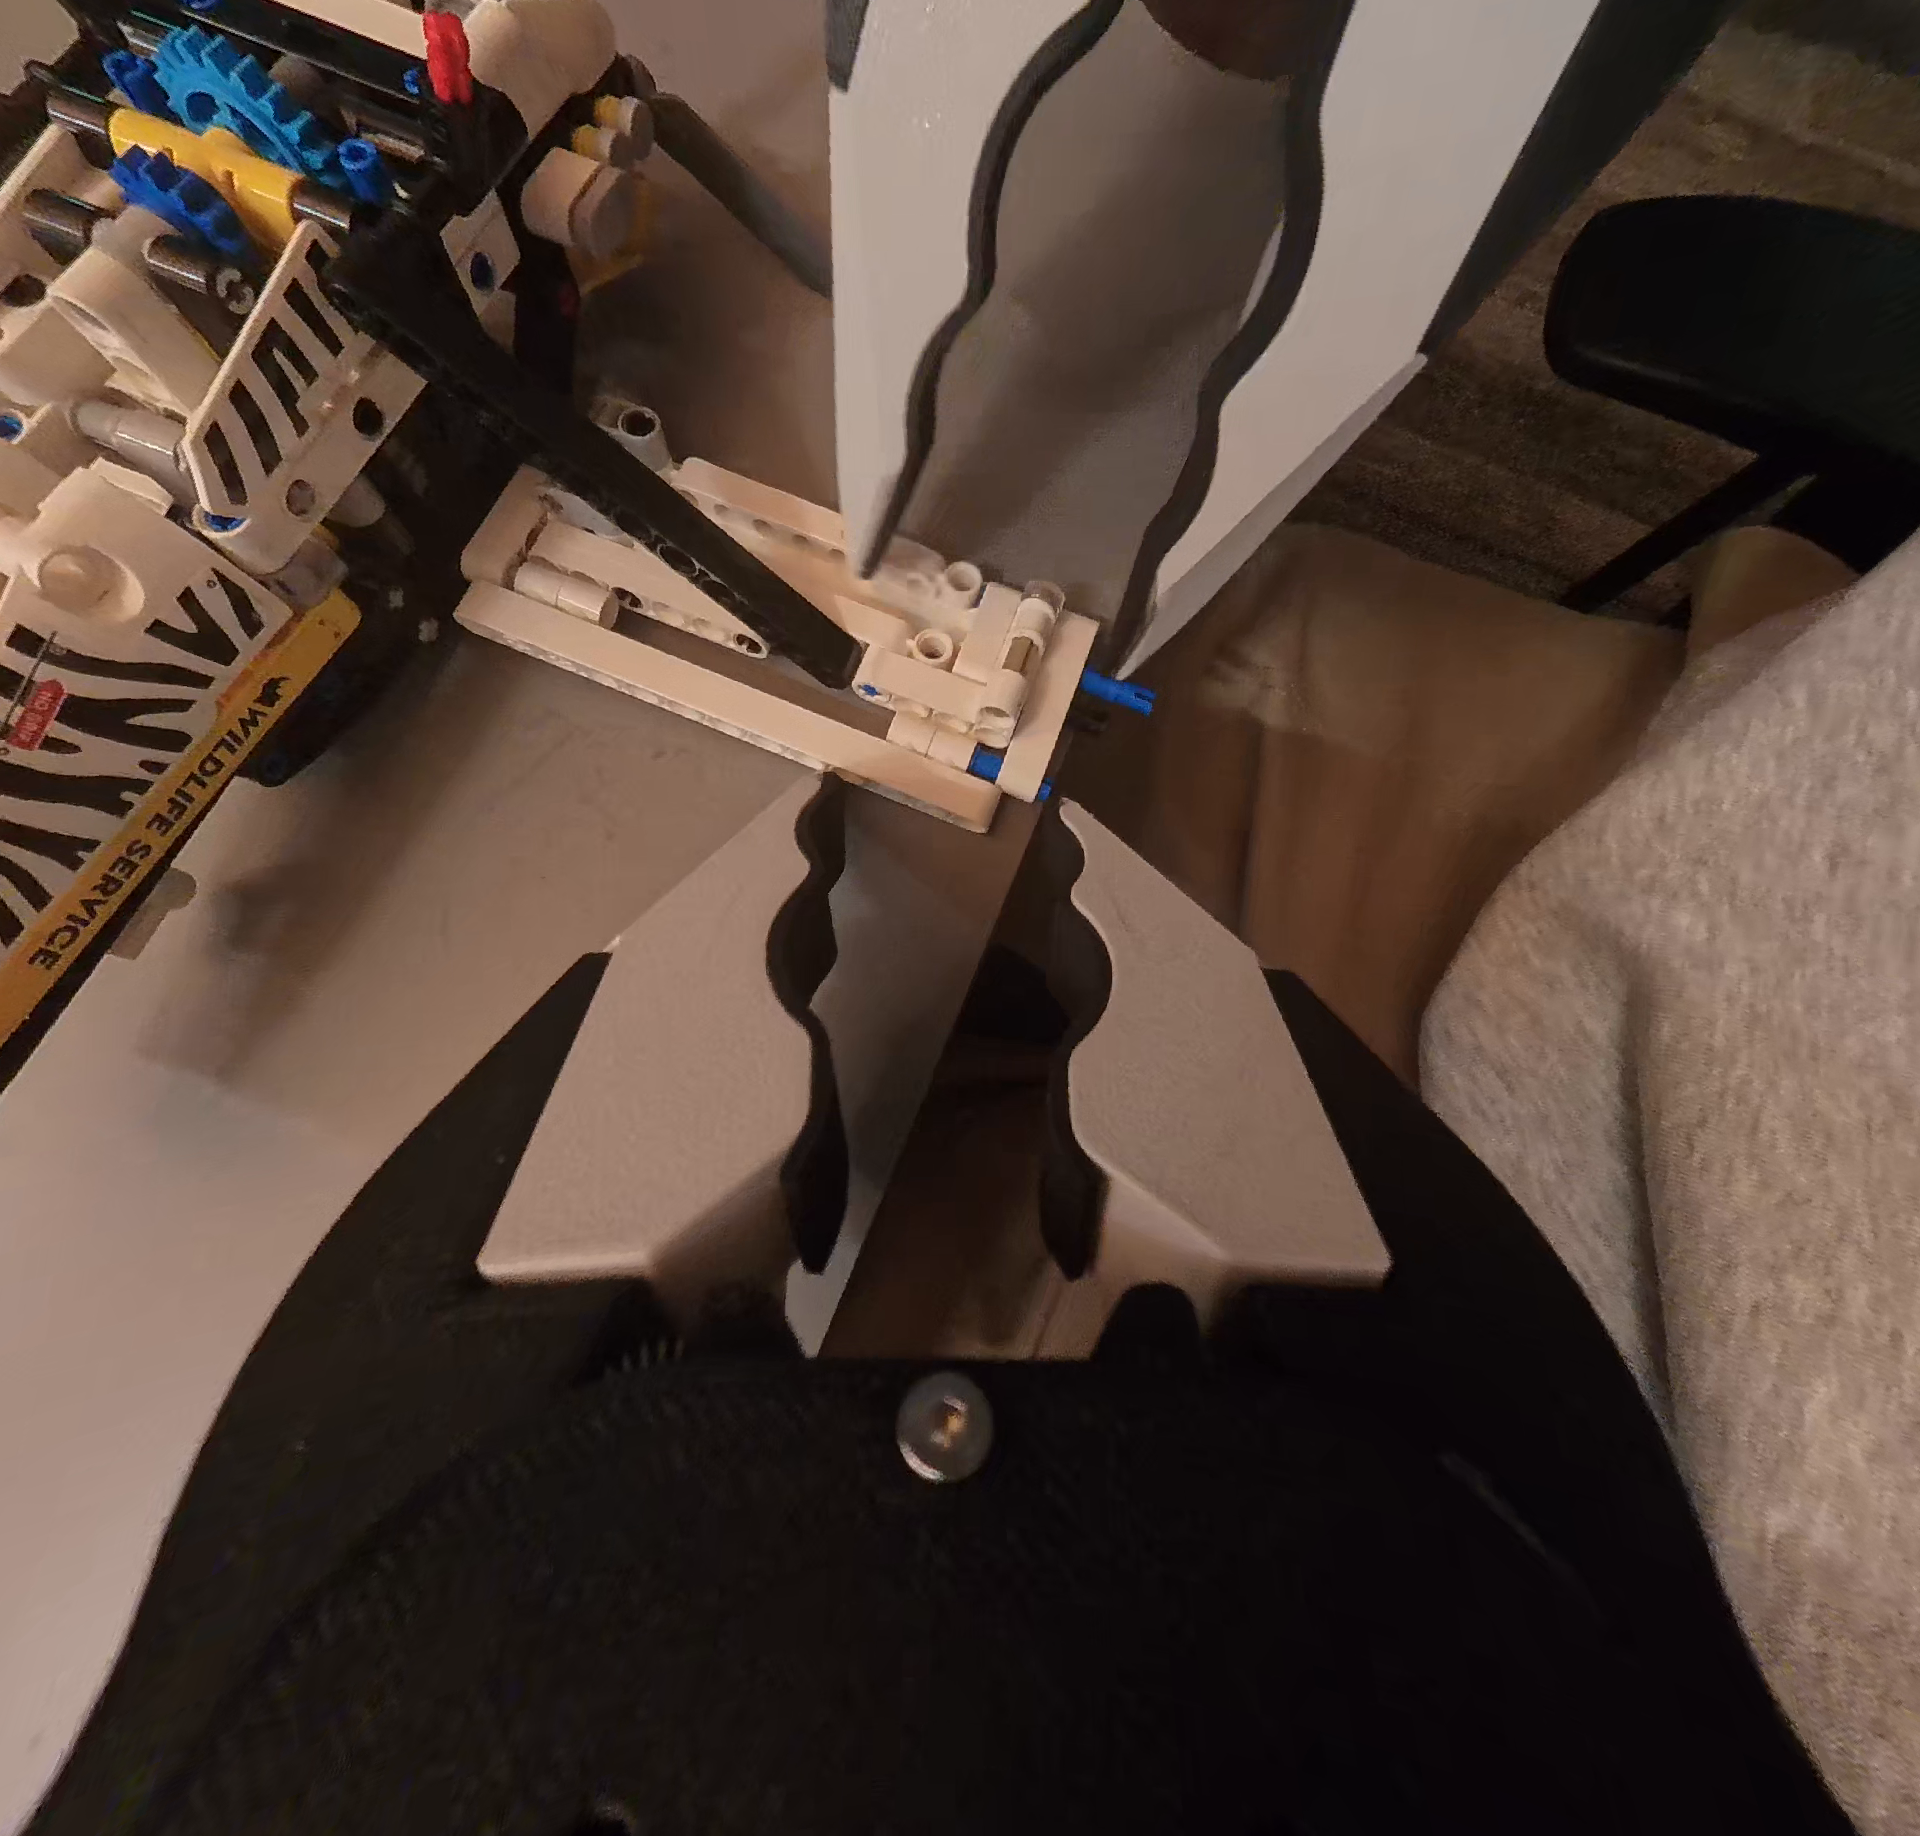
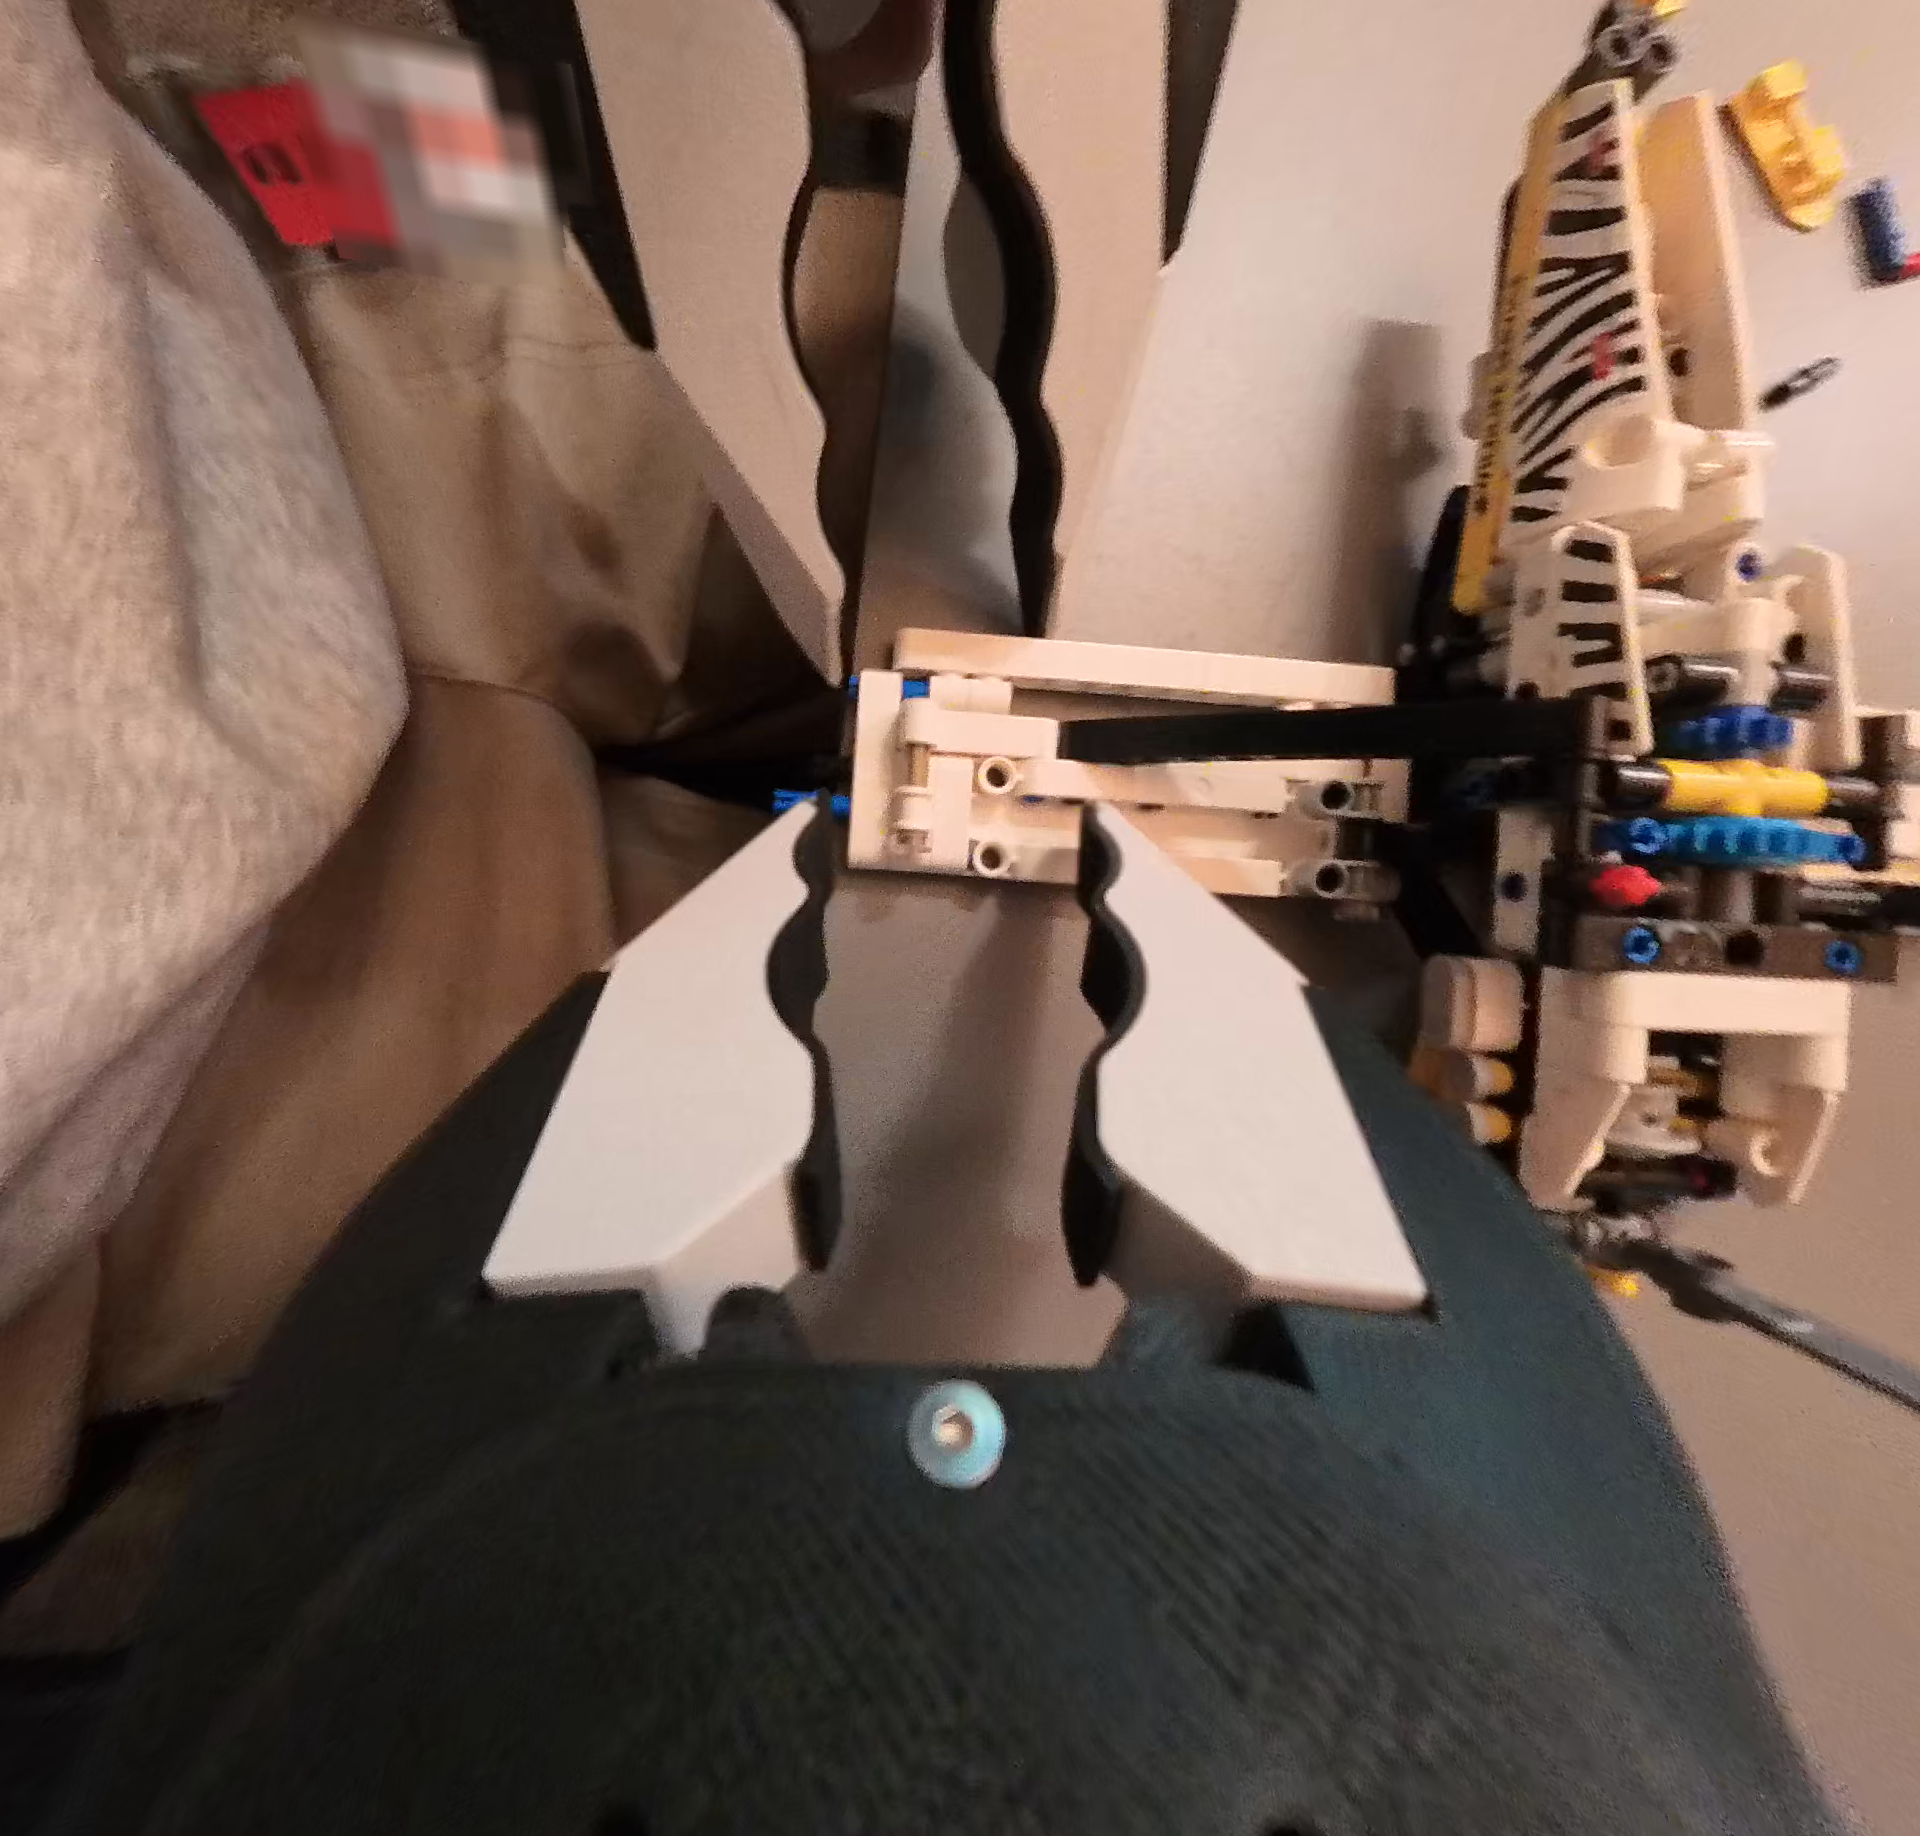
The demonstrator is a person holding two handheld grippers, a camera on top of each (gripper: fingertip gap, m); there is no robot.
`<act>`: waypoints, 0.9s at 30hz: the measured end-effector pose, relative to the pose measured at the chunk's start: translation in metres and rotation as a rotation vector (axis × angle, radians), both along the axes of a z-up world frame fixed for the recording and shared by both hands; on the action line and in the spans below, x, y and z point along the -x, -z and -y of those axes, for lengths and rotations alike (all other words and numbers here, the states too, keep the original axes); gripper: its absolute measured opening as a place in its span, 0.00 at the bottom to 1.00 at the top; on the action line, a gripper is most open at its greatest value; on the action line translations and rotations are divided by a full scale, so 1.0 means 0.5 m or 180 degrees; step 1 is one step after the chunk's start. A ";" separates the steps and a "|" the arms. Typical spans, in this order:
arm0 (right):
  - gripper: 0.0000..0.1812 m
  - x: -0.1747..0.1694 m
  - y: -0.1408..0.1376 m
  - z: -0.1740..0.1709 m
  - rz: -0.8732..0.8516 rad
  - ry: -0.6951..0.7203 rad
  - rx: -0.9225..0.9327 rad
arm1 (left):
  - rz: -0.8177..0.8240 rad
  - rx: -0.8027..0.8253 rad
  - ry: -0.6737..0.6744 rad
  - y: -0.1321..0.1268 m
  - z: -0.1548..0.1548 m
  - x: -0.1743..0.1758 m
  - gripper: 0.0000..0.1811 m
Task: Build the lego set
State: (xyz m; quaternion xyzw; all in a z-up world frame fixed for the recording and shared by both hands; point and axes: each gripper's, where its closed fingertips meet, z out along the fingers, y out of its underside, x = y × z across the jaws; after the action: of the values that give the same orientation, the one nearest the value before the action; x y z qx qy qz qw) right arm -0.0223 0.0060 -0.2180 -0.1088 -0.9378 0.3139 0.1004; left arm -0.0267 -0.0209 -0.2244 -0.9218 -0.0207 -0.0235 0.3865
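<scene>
A white Lego frame [image 1: 727, 711] sticks out from the zebra-striped vehicle model [image 1: 208, 228] on the pale table, joined to it by a long black beam [image 1: 582, 456]. A blue pin [image 1: 1117, 695] projects from the frame's free end. My left gripper [image 1: 940, 799] closes its fingertips on that end from the near side. My right gripper [image 1: 992, 612] grips the same end from the opposite side. In the right wrist view, my right gripper [image 2: 956, 815] straddles the frame [image 2: 1143, 664] from below and the left gripper [image 2: 940, 648] from above. The model [image 2: 1662, 799] stands to the right.
The frame's end hangs over the table edge, above a person's tan trousers [image 1: 1299, 747] and grey sweater [image 1: 1714, 1059]. A black chair [image 1: 1714, 332] stands beyond. Loose yellow [image 2: 1787, 145] and blue [image 2: 1881, 228] pieces lie on the table behind the model. The tips of both grippers are at nearly the same place.
</scene>
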 end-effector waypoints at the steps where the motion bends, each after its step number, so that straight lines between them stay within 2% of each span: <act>1: 0.28 0.004 -0.005 0.001 -0.0031 0.0101 0.0082 | 0.0014 -0.0008 -0.0005 0.000 0.000 0.000 0.20; 6: 0.31 0.000 -0.026 0.021 -0.0039 0.0496 0.0561 | 0.0104 -0.0055 0.0001 -0.002 0.000 -0.001 0.18; 10: 0.30 0.006 -0.020 0.020 -0.0230 0.0737 0.0517 | 0.0109 -0.0058 0.0015 -0.003 0.000 -0.002 0.17; 21: 0.27 0.015 0.003 0.025 -0.0462 0.0938 0.0397 | 0.0021 -0.0097 0.0024 -0.002 0.000 -0.010 0.15; 27: 0.24 0.010 -0.001 0.025 -0.0362 0.0979 0.0544 | -0.0025 -0.0097 0.0052 -0.001 -0.001 -0.010 0.14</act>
State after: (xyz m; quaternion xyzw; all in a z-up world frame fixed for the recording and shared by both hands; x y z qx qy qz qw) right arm -0.0275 -0.0063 -0.2173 -0.2412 -0.8729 0.3790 0.1906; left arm -0.0215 -0.0206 -0.2239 -0.9160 -0.0114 -0.0233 0.4004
